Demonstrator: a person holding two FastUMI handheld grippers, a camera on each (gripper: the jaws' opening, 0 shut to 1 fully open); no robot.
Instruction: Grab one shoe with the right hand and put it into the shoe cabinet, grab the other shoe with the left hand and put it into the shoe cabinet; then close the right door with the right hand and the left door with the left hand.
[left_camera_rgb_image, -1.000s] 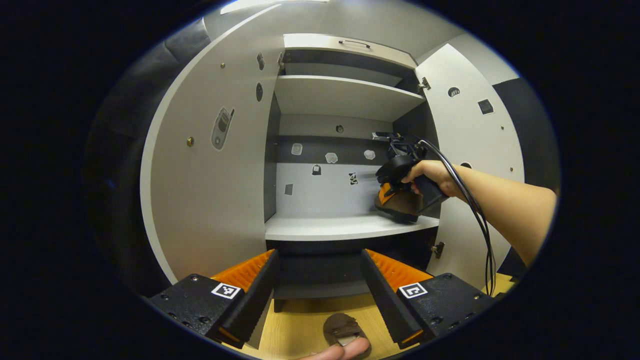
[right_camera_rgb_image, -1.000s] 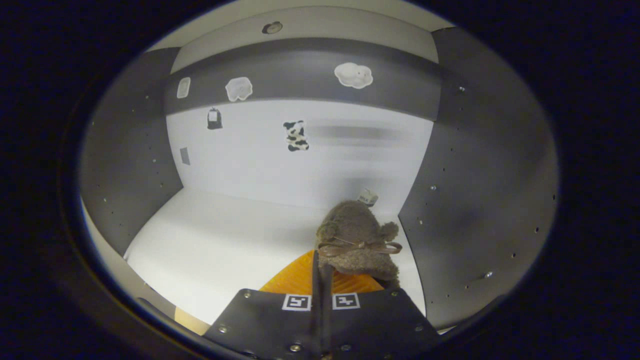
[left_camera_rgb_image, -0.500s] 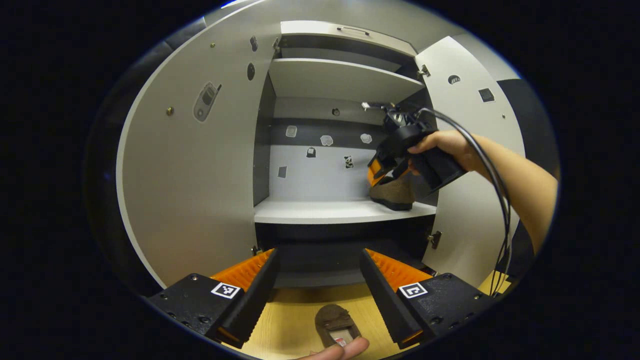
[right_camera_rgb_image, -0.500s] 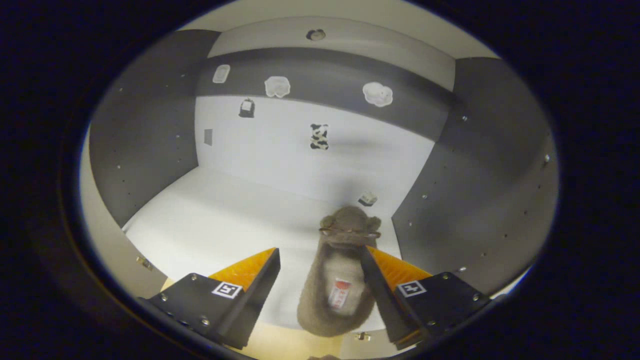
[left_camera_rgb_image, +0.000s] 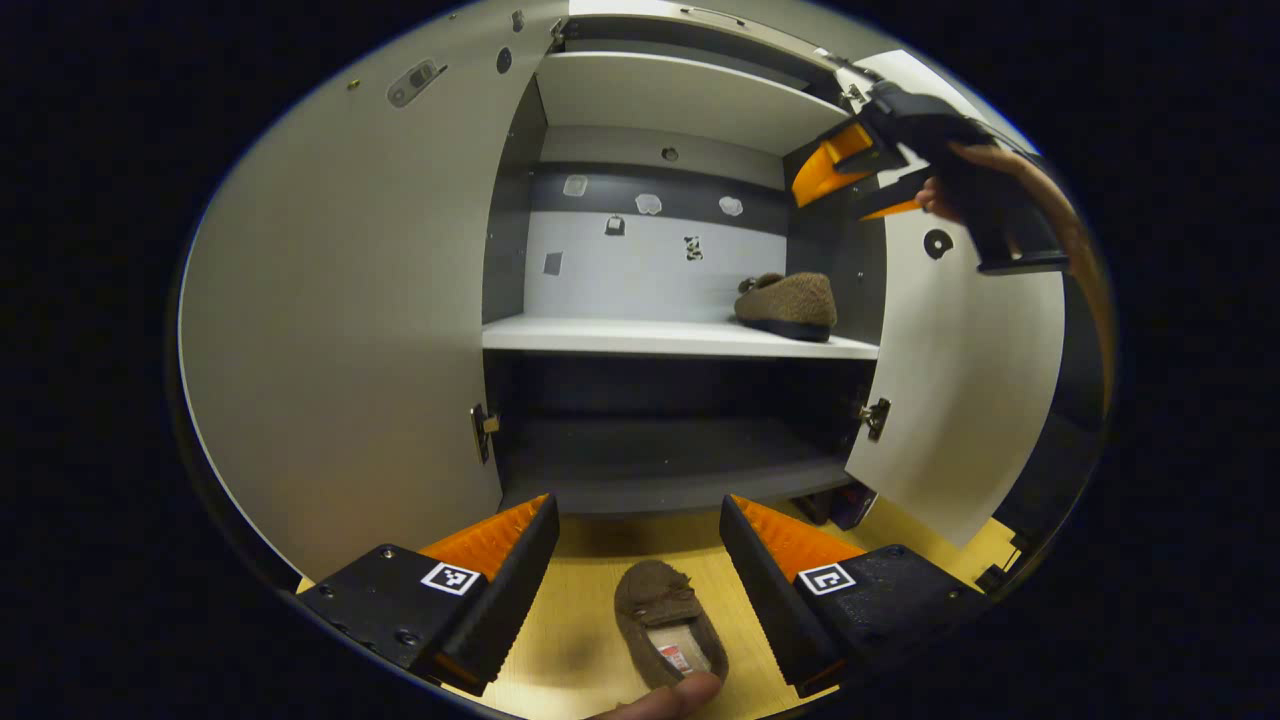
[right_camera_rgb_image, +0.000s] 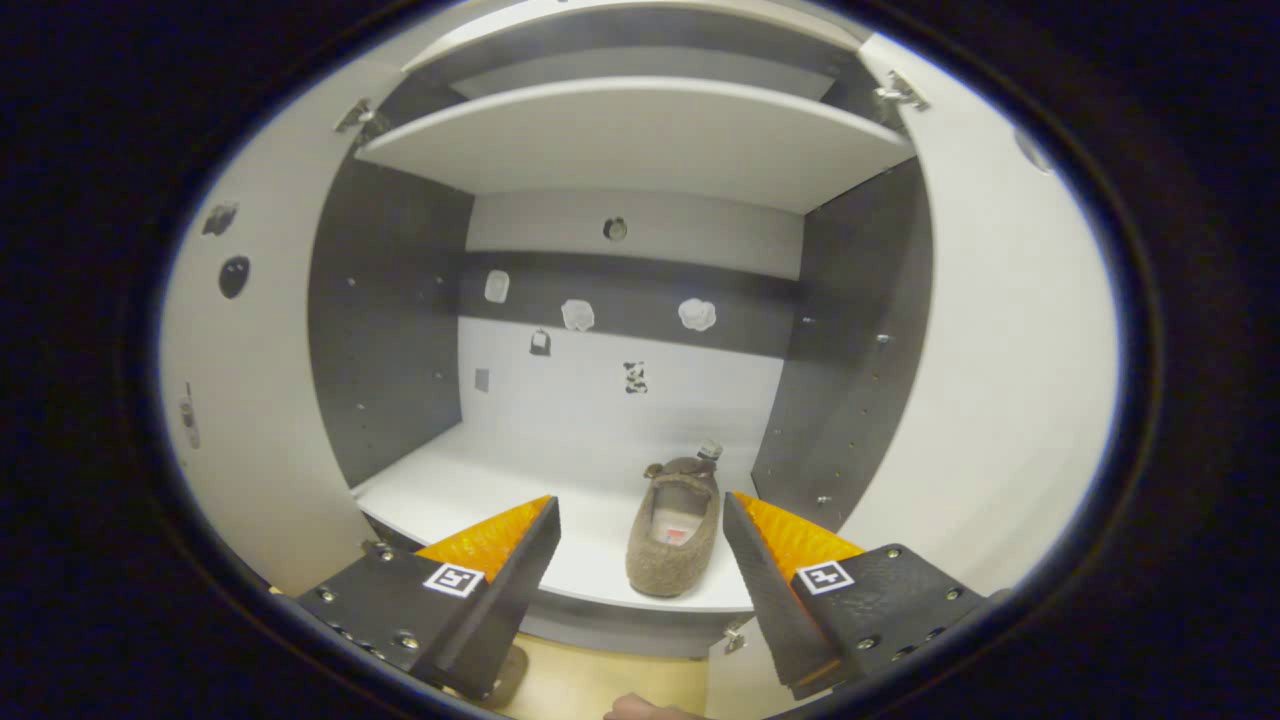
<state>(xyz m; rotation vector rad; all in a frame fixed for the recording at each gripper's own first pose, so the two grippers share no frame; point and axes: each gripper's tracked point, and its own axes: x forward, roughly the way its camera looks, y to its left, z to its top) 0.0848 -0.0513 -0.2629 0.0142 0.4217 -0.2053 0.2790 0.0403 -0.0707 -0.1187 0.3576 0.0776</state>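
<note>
One brown fuzzy slipper (right_camera_rgb_image: 675, 540) lies on the cabinet's white middle shelf (right_camera_rgb_image: 470, 490), toe to the back, near the right wall. My right gripper (right_camera_rgb_image: 640, 503) is open in front of that shelf, apart from the slipper. In the left gripper view, the same slipper (left_camera_rgb_image: 790, 305) rests on the shelf (left_camera_rgb_image: 650, 338), and the right gripper (left_camera_rgb_image: 838, 192) hangs open above it in a hand. The other slipper (left_camera_rgb_image: 665, 625) lies on the wooden floor. Over it, my left gripper (left_camera_rgb_image: 637, 505) is open, with the slipper showing between its fingers.
Both cabinet doors stand open: the left door (left_camera_rgb_image: 340, 300) and the right door (left_camera_rgb_image: 960, 380). An upper shelf (right_camera_rgb_image: 640, 130) and a dark lower compartment (left_camera_rgb_image: 660, 450) are bare. A person's fingertip (left_camera_rgb_image: 665, 695) shows at the bottom edge.
My right gripper opened, left the slipper on the middle shelf, and drew back and up out of the cabinet. The left gripper view tilted down, bringing more of the floor slipper into sight.
</note>
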